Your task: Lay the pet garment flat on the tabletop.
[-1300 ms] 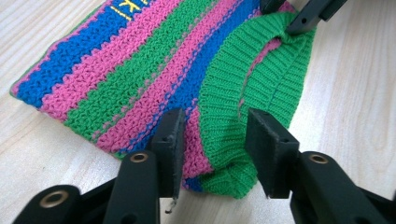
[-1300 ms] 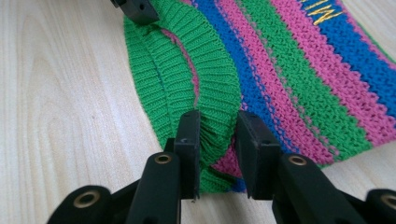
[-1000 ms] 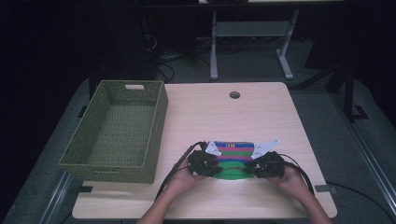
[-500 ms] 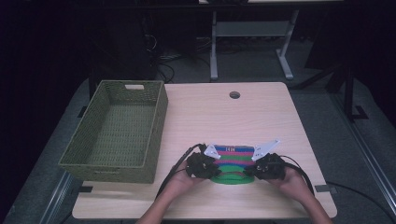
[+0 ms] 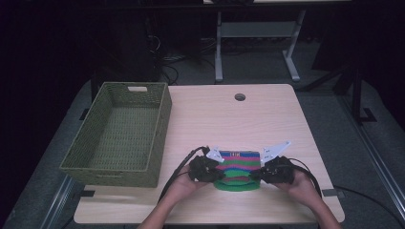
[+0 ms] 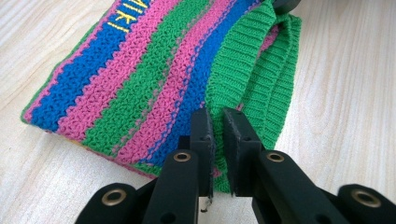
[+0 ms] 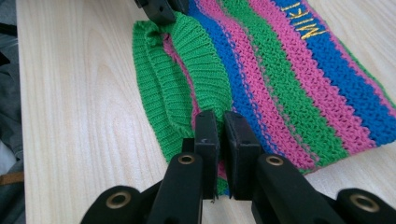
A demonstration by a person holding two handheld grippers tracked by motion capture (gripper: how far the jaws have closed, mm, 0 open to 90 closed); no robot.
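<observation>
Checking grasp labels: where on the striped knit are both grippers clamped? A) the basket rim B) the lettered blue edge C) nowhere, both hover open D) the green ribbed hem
D: in each gripper view the jaws are pinched shut on the green ribbed hem of the striped knit, left gripper and right gripper at opposite ends.

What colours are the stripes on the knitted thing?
The knitted cloth has blue, pink and green stripes, with a plain green ribbed edge. The left gripper view shows it best.
</observation>
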